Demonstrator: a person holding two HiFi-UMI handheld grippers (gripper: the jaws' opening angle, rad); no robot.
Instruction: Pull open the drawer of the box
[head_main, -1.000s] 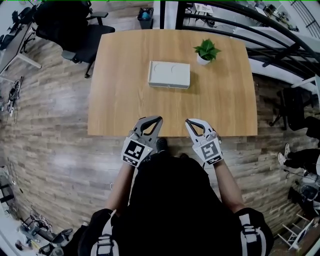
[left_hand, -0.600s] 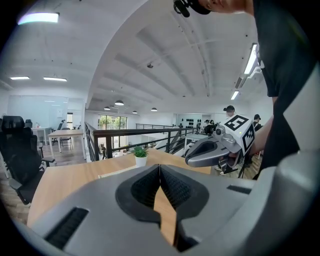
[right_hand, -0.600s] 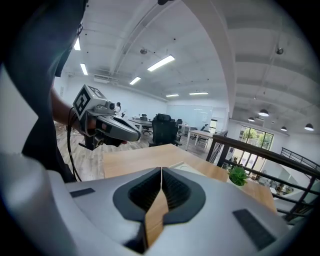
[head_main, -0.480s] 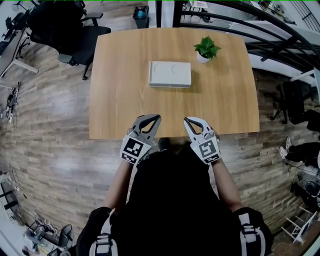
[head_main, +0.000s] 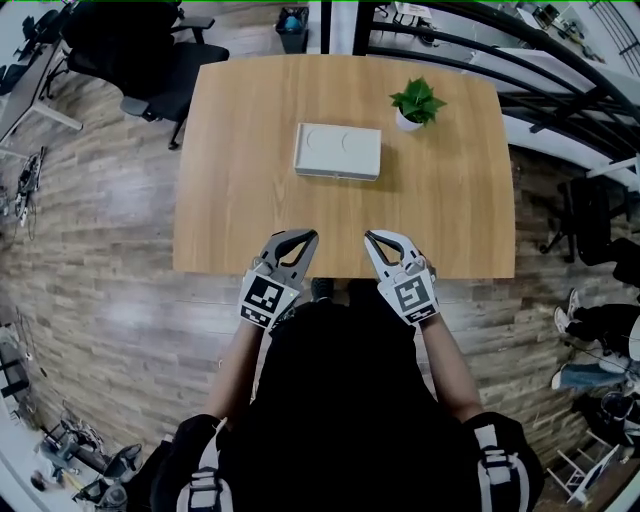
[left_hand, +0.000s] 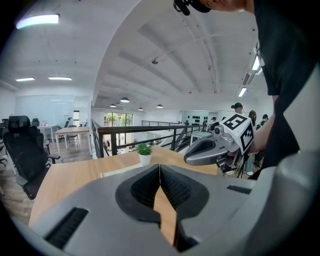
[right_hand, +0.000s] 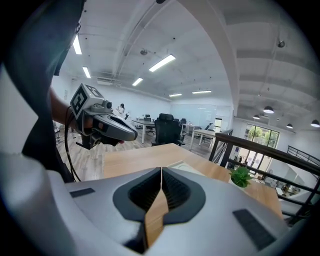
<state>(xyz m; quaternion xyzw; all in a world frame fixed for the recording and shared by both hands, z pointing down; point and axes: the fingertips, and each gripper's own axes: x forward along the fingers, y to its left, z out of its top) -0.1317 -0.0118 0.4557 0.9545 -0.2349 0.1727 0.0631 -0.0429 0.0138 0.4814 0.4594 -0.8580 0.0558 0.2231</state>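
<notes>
A flat white box (head_main: 338, 151) lies on the wooden table (head_main: 240, 200), toward its far side; its drawer front looks flush with the body. My left gripper (head_main: 312, 236) hangs over the table's near edge, jaws shut and empty. My right gripper (head_main: 368, 237) hangs beside it, also shut with nothing held. Both are well short of the box. In the left gripper view the left gripper (left_hand: 159, 166) has its pads together, and the box (left_hand: 120, 171) shows as a pale strip beyond. In the right gripper view the right gripper (right_hand: 161, 170) is shut, with the box (right_hand: 186, 167) just past its tips.
A small potted plant (head_main: 415, 103) stands at the table's far right, right of the box. A black office chair (head_main: 150, 60) sits at the far left corner. A dark railing (head_main: 540, 70) runs along the right side. Wood floor surrounds the table.
Both grippers have edged a little farther over the table's near edge toward the box. Their jaws stay shut.
</notes>
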